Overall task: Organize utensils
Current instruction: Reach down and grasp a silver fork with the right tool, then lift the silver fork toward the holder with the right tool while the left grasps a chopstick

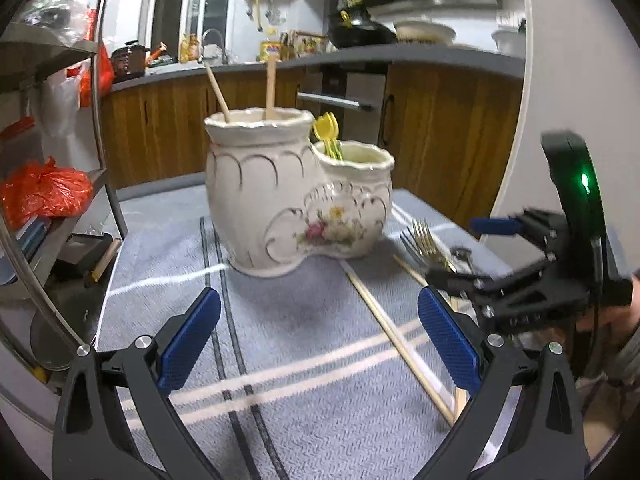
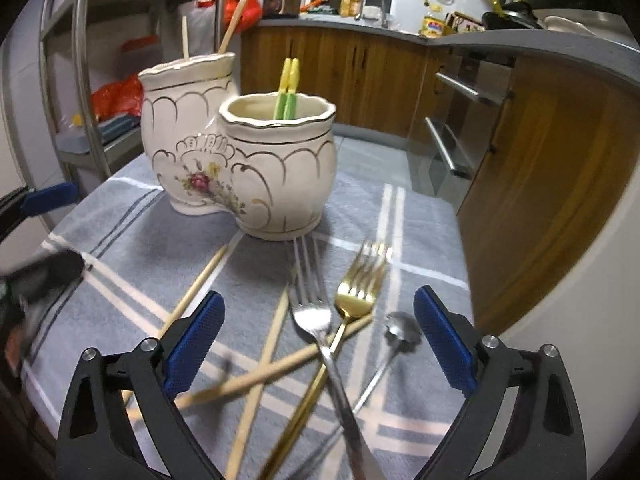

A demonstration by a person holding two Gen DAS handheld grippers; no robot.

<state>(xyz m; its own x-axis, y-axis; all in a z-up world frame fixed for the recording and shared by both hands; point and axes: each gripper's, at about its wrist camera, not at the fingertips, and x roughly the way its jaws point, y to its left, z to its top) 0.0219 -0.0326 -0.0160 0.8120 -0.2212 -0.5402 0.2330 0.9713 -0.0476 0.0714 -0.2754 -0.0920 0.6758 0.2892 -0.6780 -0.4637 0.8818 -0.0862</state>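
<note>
Both grippers, L & R, tilted down, jaws wide.

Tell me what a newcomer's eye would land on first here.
First, the white ceramic double holder with gold trim and painted flowers, standing mid-cloth; wooden sticks rise from its tall pot, yellow-green plastic utensils from the short one. Next, the crossed heap before it: silver fork, gold fork, chopsticks.
</note>
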